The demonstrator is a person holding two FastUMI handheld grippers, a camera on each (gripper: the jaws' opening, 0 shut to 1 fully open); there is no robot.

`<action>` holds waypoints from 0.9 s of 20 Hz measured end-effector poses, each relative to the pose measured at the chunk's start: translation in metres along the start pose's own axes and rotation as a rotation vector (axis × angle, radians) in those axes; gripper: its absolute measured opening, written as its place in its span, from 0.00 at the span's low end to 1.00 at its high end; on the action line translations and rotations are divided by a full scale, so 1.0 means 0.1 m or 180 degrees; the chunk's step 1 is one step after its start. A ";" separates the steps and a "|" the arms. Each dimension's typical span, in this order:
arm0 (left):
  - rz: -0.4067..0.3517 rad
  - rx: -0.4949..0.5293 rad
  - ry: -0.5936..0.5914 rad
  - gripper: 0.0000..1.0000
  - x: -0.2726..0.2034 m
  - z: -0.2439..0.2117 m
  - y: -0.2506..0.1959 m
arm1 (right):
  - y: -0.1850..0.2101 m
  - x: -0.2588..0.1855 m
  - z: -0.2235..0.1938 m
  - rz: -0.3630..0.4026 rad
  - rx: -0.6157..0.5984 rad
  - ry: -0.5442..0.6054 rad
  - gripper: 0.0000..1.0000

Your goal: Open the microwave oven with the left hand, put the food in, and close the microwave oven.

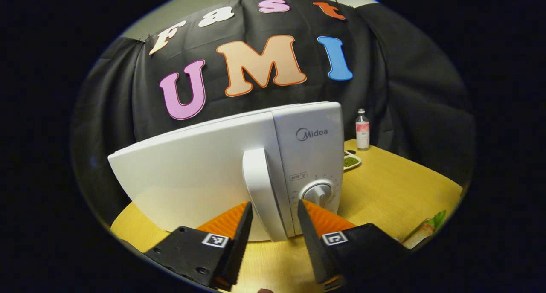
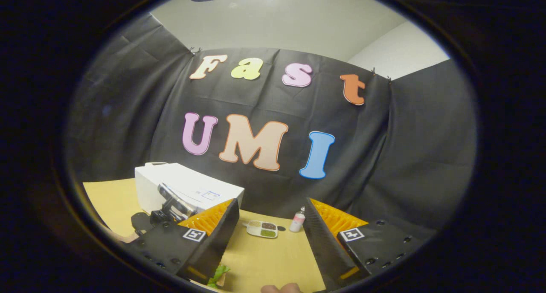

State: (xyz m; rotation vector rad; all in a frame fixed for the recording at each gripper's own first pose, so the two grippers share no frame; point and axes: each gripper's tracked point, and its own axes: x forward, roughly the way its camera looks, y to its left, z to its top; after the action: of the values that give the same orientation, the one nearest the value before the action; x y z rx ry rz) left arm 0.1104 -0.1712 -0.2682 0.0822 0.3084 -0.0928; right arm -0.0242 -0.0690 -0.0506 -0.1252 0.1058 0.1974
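R claw open above table; microwave left.

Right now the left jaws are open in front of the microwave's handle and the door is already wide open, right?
Not quite. The microwave door is shut, flush against the front, as the left gripper view shows. The left gripper does have its jaws open in front of the handle.

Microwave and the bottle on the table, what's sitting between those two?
A small divided dish lies on the table between the microwave and the bottle, as the right gripper view shows.
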 end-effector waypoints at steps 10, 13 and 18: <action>-0.0206 -0.0374 0.0135 0.01 0.00 -0.04 -0.08 | -0.11 0.03 0.05 -0.0070 0.0131 -0.0063 0.97; -0.0238 -0.0485 0.0270 0.02 0.00 -0.07 -0.09 | -0.08 0.04 0.06 -0.0062 0.0185 -0.0081 0.97; -0.0245 -0.0835 0.0498 0.01 -0.42 -0.19 -0.03 | -0.10 0.08 0.12 -0.0123 0.0277 -0.0166 0.97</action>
State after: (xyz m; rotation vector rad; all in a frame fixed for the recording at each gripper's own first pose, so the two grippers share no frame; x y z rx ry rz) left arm 0.0649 -0.1692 -0.2735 -0.1835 0.4777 -0.1216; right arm -0.0137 -0.0759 -0.0388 -0.0353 0.0600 0.1570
